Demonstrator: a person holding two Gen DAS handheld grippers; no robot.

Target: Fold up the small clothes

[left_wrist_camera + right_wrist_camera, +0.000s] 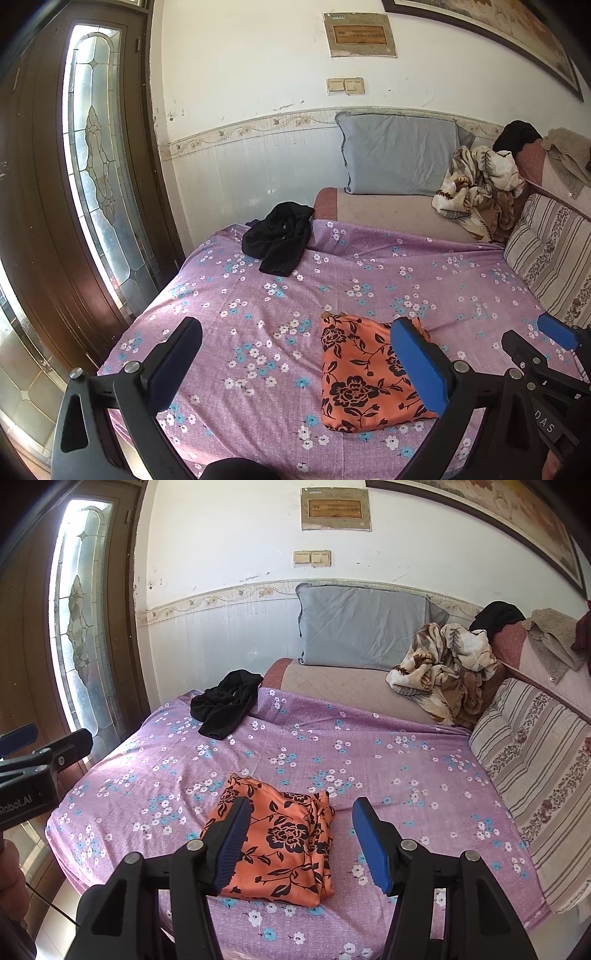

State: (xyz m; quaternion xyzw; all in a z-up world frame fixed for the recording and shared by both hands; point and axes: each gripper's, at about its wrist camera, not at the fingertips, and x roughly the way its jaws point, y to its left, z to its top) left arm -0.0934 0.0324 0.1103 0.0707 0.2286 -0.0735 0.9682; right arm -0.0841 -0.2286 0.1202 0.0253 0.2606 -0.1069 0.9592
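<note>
From my remote seat, the bed under its purple flowered sheet filled most of both views. Next in size, the grey pillow leaned on the wall at twelve o'clock, with a crumpled floral blanket at two o'clock. The orange floral garment lay at six o'clock near the bed's front edge, already folded into a compact rectangle, so I judged that piece done. The black garment sat bunched at ten o'clock, well apart from it and unfolded; that was what remained, though more dark cloth at one o'clock might have been another item, too far off to tell. My left tongs were released, spread wide and holding nothing. My right tongs hovered over the orange piece, likewise spread and empty.
</note>
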